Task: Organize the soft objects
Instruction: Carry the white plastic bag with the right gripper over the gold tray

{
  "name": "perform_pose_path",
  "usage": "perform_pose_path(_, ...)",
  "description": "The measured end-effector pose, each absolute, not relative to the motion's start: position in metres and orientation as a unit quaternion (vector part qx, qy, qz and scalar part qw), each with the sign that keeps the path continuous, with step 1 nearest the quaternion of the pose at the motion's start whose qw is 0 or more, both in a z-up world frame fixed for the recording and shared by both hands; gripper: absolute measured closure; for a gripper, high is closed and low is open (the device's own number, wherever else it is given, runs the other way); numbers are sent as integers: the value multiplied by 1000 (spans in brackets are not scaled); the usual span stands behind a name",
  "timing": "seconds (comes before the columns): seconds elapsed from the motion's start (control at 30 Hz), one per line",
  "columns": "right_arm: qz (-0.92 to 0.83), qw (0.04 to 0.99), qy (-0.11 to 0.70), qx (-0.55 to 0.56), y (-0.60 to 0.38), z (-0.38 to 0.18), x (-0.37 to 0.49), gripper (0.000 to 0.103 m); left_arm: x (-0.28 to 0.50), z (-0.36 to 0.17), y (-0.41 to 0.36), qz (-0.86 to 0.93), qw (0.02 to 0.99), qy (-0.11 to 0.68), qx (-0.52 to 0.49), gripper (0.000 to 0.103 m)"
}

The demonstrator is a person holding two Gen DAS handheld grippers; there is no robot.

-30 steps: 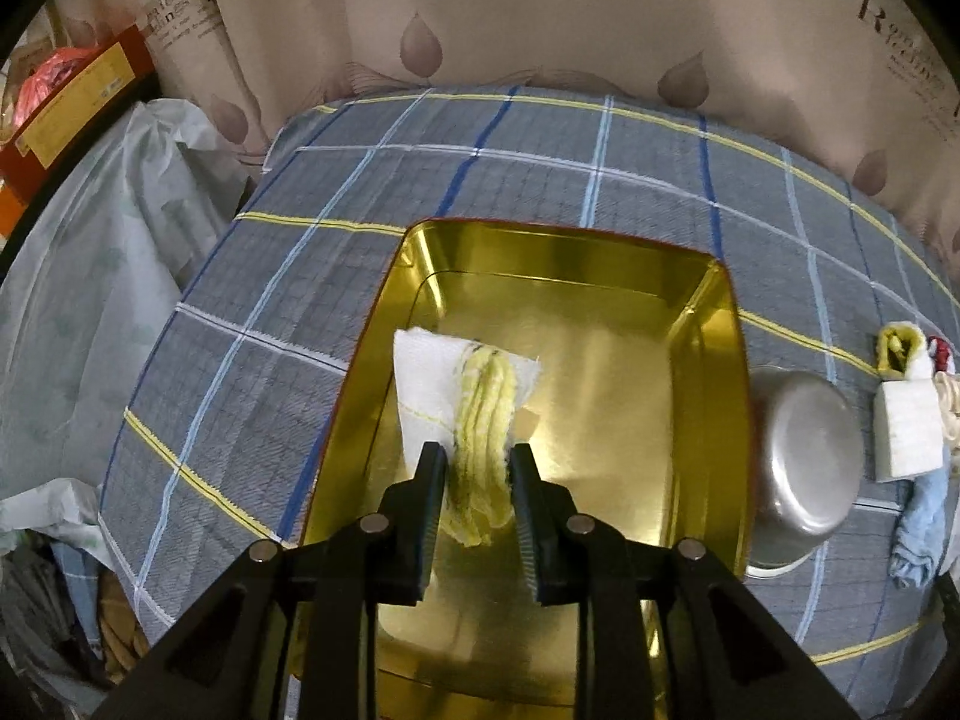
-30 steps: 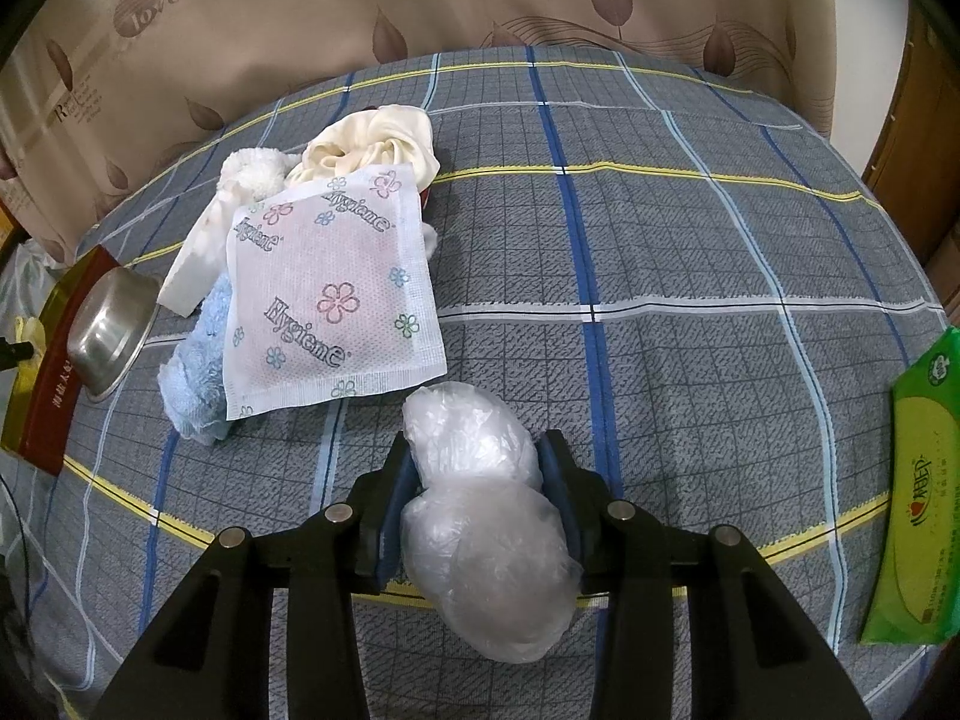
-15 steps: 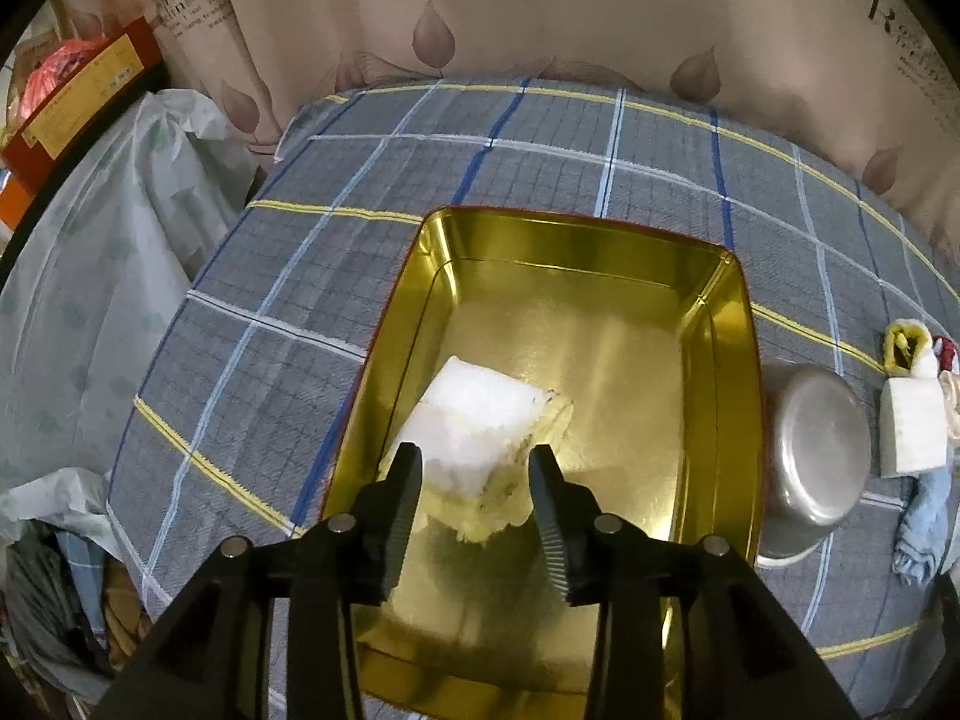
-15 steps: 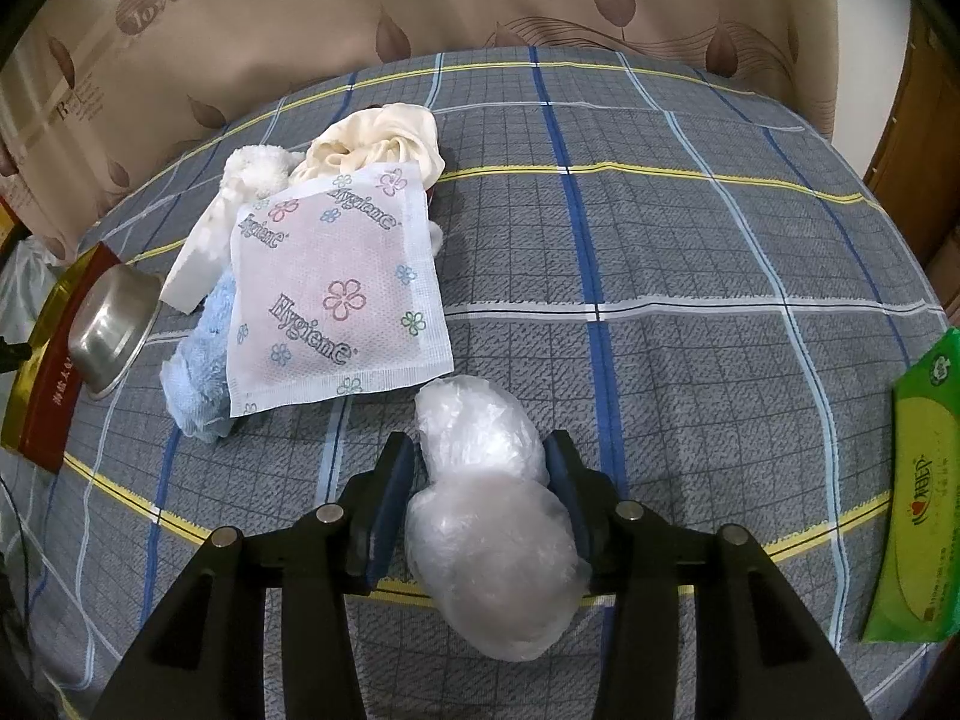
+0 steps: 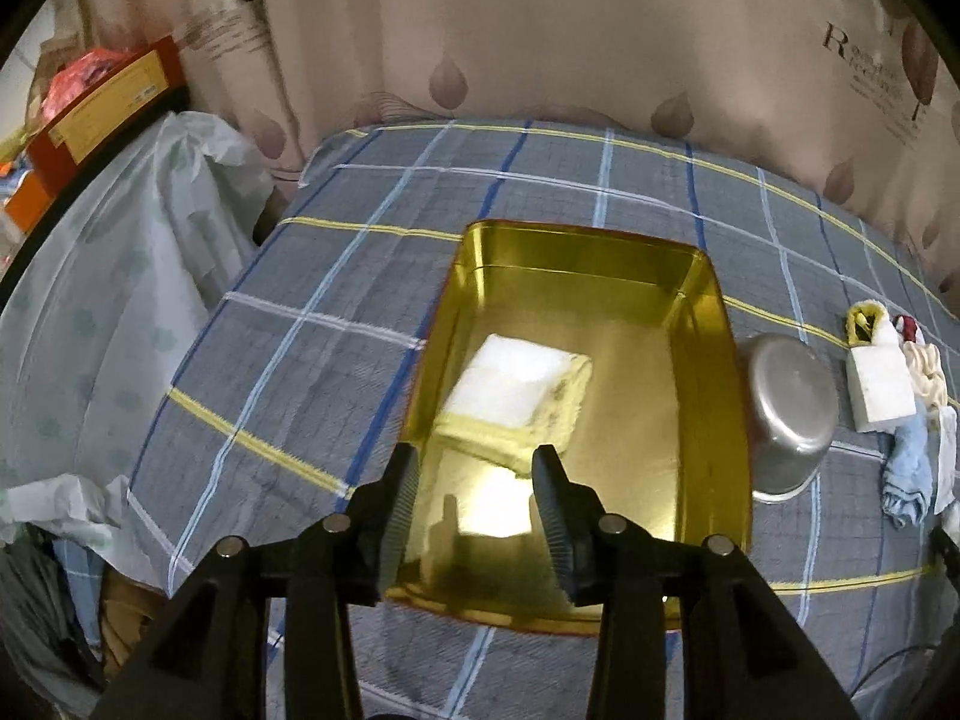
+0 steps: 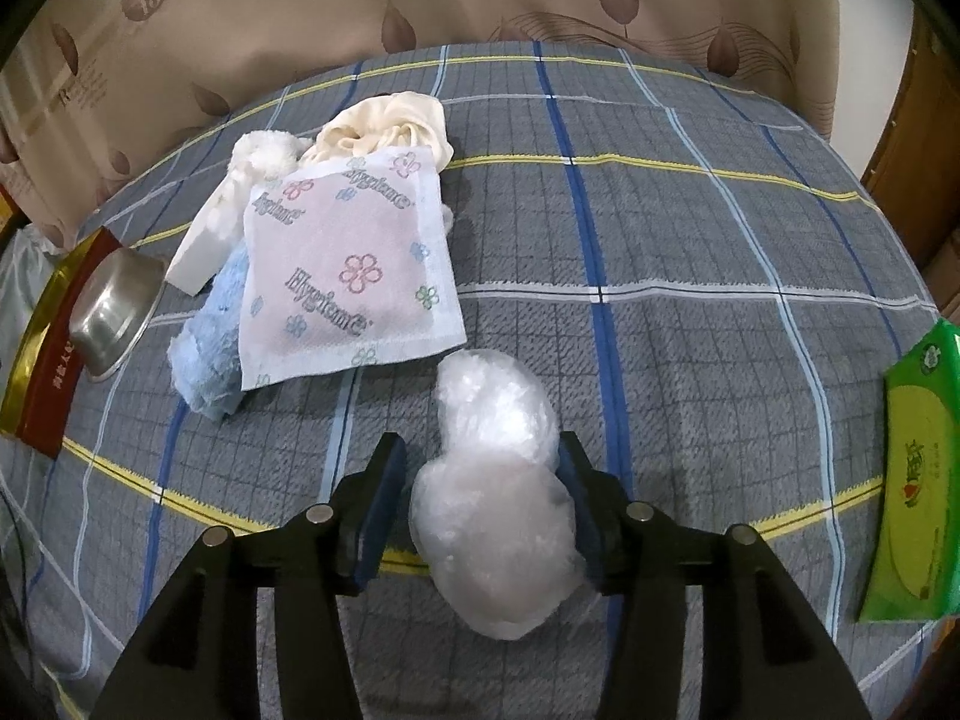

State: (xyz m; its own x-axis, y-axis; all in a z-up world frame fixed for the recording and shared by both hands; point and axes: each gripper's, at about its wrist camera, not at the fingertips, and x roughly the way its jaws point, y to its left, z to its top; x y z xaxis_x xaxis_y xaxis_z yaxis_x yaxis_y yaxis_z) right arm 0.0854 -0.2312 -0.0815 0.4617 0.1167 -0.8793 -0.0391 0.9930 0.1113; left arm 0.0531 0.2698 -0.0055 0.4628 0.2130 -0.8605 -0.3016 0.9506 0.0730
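A folded white and yellow cloth (image 5: 516,384) lies flat inside the gold tin tray (image 5: 576,258) on the checked bedspread. My left gripper (image 5: 474,456) hovers over the tray's near end, just short of the cloth. Its jaws are opening and nothing is between them. In the right wrist view a crumpled clear plastic bag (image 6: 498,540) rests on the bedspread between the fingers of my right gripper (image 6: 480,441). Those jaws are opening too. The right pad touches the bag, while a thin gap shows at the left pad.
An upturned steel bowl (image 5: 786,408) sits against the tray's right side. Beyond it lies a heap: white foam block (image 5: 879,384), blue cloth (image 6: 210,348), flowered sachet (image 6: 354,270), cream cloth (image 6: 390,126). A green tissue pack (image 6: 918,480) lies far right. The bed's left edge drops to a plastic sheet (image 5: 108,300).
The left gripper let go of the cloth, which dropped flat in the tray, and then drew back and up. The right jaws widened around the plastic bag; that hand stayed put.
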Motion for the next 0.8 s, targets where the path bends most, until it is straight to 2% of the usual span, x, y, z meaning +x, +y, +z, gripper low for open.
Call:
perform_pose_path(0.17, 39, 854, 518, 36, -230, -81, 78, 55, 40, -11, 282, 151, 854, 494, -68, 63)
perform_pose_path(0.23, 34, 854, 518, 36, -231, -81, 76, 61, 37, -12, 286, 151, 854, 492, -77, 63)
perform_pose_path(0.4, 28, 858, 511, 28, -228, -78, 70, 67, 31, -13, 291, 154, 854, 490, -83, 63)
perform_pose_path(0.8, 73, 884, 462, 15, -188, -38, 64, 67, 25, -7, 299, 164, 851, 491, -86, 63)
